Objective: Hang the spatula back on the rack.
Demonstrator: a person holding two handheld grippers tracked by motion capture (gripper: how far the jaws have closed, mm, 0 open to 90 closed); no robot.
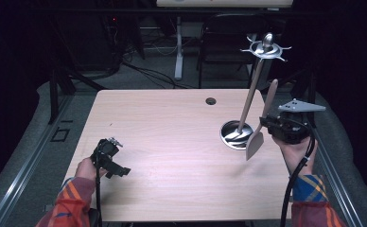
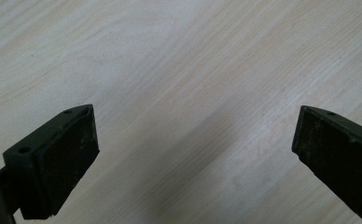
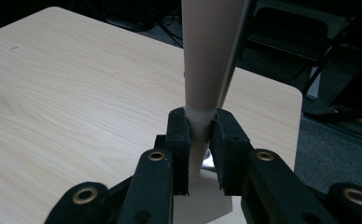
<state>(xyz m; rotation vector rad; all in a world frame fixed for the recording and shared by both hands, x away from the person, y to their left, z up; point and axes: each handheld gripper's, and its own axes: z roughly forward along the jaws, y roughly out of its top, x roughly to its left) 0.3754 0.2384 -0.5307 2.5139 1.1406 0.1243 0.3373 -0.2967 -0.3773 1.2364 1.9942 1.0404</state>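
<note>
A pale wooden spatula [image 1: 262, 124] hangs in the air at the table's right, blade down and handle up, with my right gripper [image 1: 267, 122] shut on its handle. In the right gripper view both pads [image 3: 179, 140] press on the spatula's handle [image 3: 202, 70]. Just left of it stands a utensil stand [image 1: 248, 101]: a round metal base [image 1: 229, 133], a wooden pole and a metal hook ring [image 1: 266, 48] on top. My left gripper [image 1: 120, 171] rests low over the near left of the table, jaws wide apart, nothing between them, as in the left gripper view [image 2: 195, 154].
The light wooden table [image 1: 172, 142] has a small cable hole [image 1: 211, 100] near its far edge. A dark chair [image 1: 229, 42] and desk legs stand behind the table. The floor drops off past the table's right edge [image 3: 305, 121].
</note>
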